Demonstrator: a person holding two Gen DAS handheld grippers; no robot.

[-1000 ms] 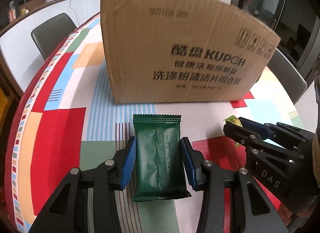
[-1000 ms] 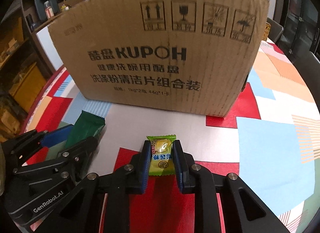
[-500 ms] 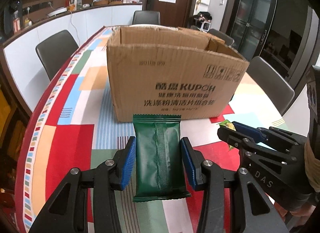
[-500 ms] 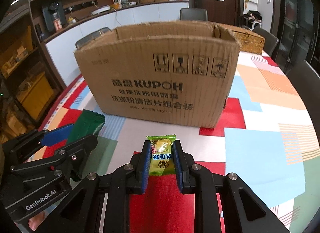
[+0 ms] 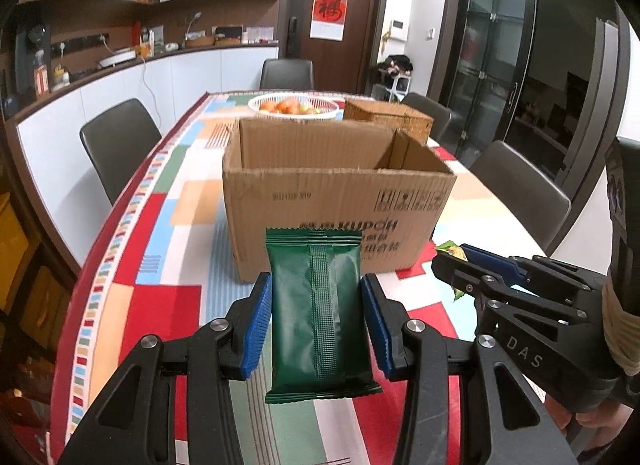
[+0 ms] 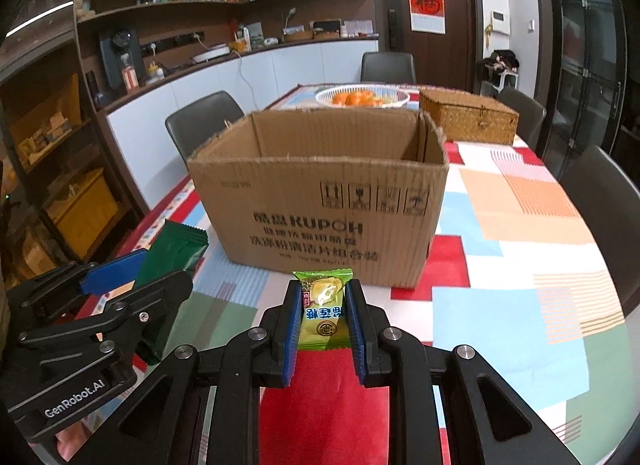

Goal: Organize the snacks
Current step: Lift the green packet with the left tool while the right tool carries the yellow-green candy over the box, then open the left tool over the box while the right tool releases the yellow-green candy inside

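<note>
Dark green packet [image 5: 318,315], yellow-green candy [image 6: 323,311] (both claw-held, aloft)

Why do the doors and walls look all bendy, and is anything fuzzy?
Left wrist view: the fisheye lens bows the glass door at the edges, corners go black, and the green packet in the left claw is sharp. Right wrist view: the shelves curve likewise, and the candy print stays crisp.

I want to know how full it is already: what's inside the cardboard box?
Only the upper inner walls of the cardboard box show, bare brown card. Its front wall hides the floor and anything lying on it, so no snacks are visible inside, and its contents cannot be judged.
</note>
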